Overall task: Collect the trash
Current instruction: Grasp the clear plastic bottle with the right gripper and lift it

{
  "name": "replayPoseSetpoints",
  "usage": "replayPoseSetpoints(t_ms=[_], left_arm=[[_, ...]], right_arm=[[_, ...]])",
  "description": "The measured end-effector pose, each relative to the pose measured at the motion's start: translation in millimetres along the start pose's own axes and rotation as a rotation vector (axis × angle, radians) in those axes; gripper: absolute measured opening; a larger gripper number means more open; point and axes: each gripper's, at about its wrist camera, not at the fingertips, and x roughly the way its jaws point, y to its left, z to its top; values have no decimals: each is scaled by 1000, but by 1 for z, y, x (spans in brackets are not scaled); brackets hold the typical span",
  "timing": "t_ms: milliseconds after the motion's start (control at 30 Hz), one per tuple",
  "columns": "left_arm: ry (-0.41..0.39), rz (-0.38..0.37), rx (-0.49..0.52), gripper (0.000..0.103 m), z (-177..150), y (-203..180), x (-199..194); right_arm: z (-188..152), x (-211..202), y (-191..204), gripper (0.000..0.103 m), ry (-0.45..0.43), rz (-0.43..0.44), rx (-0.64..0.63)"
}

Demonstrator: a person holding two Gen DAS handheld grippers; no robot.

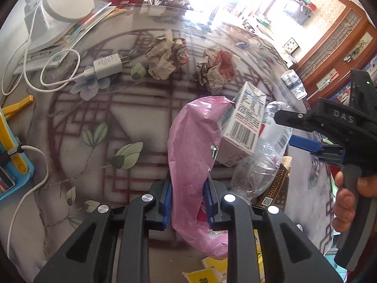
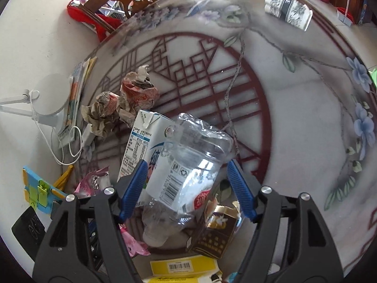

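Note:
My left gripper (image 1: pixel 188 202) is shut on a pink plastic wrapper (image 1: pixel 195 146) that stands up between its blue pads. Right beside the wrapper lie a white milk carton (image 1: pixel 245 118) and a crushed clear plastic bottle (image 1: pixel 261 160). My right gripper (image 2: pixel 188 188) is open, its jaws on either side of the bottle (image 2: pixel 188 162) without touching it, with the carton (image 2: pixel 143 141) just left. It also shows in the left wrist view (image 1: pixel 304 129). Two crumpled paper balls (image 1: pixel 165 56) (image 1: pixel 218 69) lie farther back on the table.
The round glass-topped table (image 1: pixel 117 108) has a white charger with cable (image 1: pixel 107 66), a white lamp base (image 1: pixel 68 0) on booklets, and a blue-yellow holder (image 1: pixel 11 146) at left. A patterned cup (image 1: pixel 294 83) stands at right. A brown box (image 2: pixel 216 233) and yellow cartons (image 2: pixel 183 265) lie below the grippers.

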Motion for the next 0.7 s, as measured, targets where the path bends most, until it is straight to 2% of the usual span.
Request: replayPoseSetpoints(t_ms=[233, 300, 467, 700], left_arm=[[13, 16, -15, 21, 1, 5, 6], [10, 20, -15, 21, 2, 5, 6], [-15, 28, -10, 21, 7, 1, 0], [-73, 21, 21, 21, 17, -13, -19]], right_arm=[[4, 33, 1, 69, 99, -4, -25], [1, 38, 1, 66, 110, 2, -35], [-3, 23, 7, 62, 59, 38, -80], [-4, -40, 19, 61, -91, 93, -131]])
